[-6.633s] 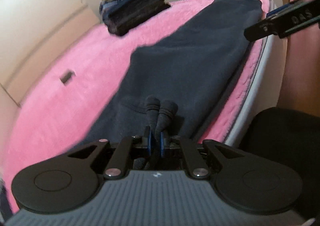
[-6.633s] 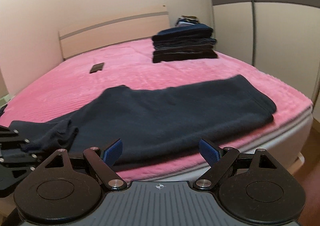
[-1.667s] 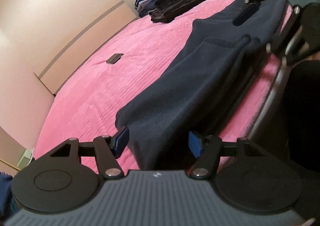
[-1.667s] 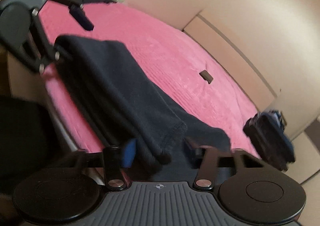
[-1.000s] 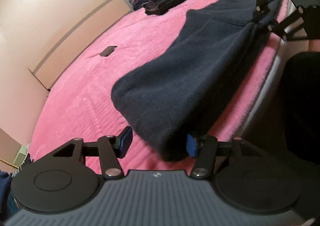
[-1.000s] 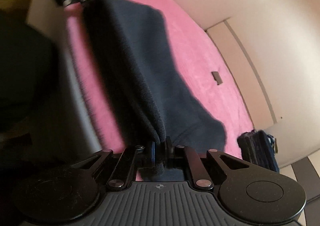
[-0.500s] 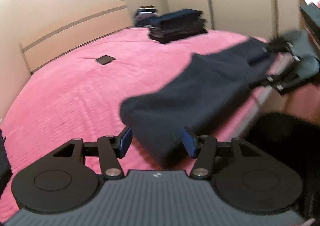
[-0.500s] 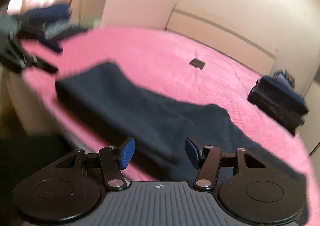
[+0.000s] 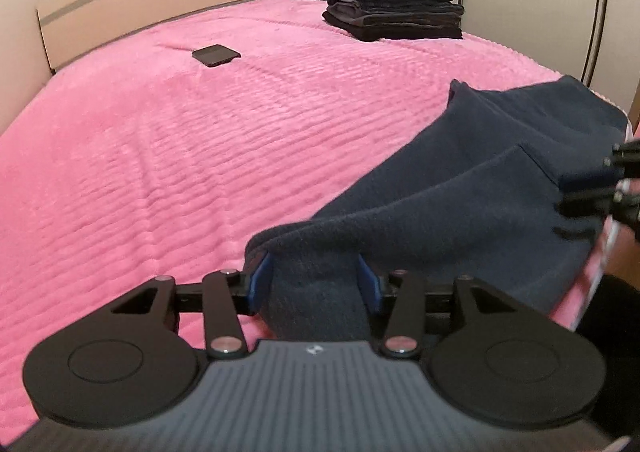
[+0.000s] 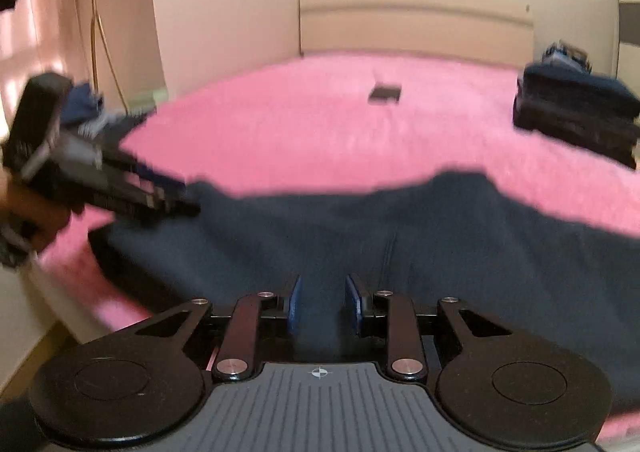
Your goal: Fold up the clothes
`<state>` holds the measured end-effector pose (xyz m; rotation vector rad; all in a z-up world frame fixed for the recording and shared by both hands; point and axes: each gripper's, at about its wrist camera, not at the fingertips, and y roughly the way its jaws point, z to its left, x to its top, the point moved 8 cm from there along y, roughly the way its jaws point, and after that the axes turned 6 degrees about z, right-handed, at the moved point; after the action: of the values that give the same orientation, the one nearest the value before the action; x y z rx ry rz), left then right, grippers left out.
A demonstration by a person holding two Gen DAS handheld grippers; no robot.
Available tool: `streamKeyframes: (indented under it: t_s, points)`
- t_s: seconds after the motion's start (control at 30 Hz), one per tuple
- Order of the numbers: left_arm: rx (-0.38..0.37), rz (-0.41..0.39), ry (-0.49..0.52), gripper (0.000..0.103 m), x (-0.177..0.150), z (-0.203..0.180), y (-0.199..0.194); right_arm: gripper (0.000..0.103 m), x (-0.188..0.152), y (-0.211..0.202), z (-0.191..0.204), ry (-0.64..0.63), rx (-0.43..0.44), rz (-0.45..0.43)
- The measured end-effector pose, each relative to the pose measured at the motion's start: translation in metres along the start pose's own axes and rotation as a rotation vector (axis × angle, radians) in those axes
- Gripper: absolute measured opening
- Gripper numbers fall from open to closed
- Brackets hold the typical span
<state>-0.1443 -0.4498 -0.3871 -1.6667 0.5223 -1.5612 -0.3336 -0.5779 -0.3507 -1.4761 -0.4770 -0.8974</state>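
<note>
The left gripper (image 9: 316, 284) was wide apart around one end of the dark blue soft pants (image 9: 472, 204) on the fuzzy pink bed (image 9: 200, 140). The right gripper (image 10: 323, 306) was partly apart with pants cloth between its 2 blue pads (image 10: 295, 304).

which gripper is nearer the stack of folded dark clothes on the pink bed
Right. The right gripper works the navy garment's end on the stack's side; the left gripper is at the opposite end.

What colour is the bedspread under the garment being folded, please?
Pink, with a ribbed texture: the bedspread shows best in the left wrist view.
</note>
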Motion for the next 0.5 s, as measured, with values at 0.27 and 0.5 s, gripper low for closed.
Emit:
streamKeyframes:
  t_s: [0.27,0.5]
  points:
    - [-0.032,-0.003,-0.020,0.047,0.000,0.004,-0.007,0.028,-0.001,0.026,-0.025,0.063,-0.002,0.038]
    - [-0.088,-0.068,-0.059,0.052,-0.034,-0.005,-0.071,0.033,-0.014,-0.009,0.016,-0.026,0.012,-0.018]
